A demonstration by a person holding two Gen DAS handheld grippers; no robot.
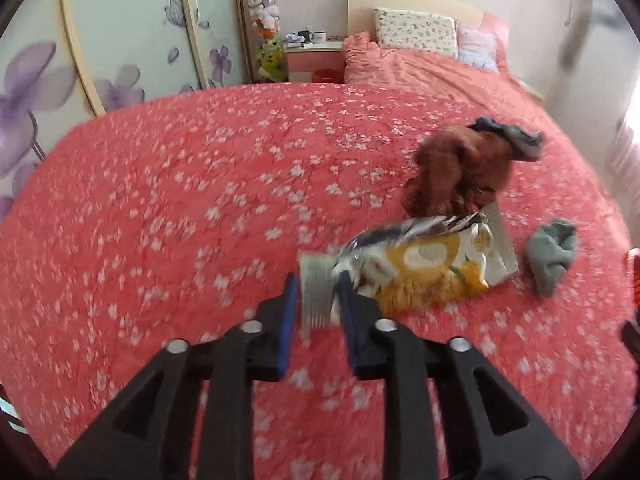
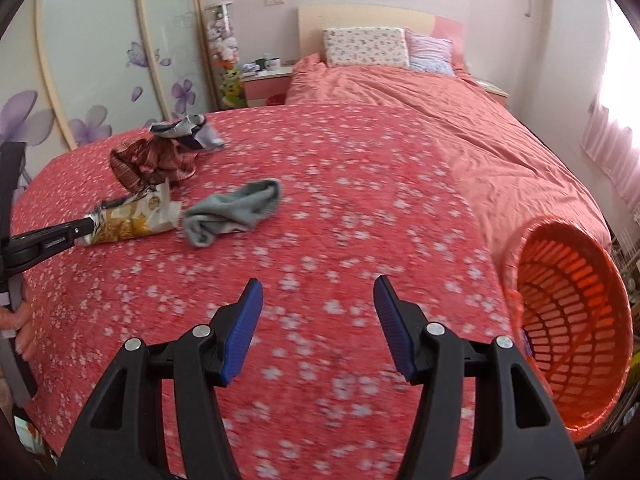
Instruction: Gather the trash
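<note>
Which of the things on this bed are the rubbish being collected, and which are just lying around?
Part of the job: yellow snack bag, pinched by the left gripper; crumpled silver wrapper; orange basket, probably for the trash.

Just lying about: grey sock, brown cloth, pillows.

Pink-walled bedroom, floral wardrobe (image 2: 100, 80)

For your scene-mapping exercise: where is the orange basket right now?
The basket shows in the right wrist view only, at the right edge of the bed, lying on its side with its mouth toward the camera, just right of the open right claw.
</note>
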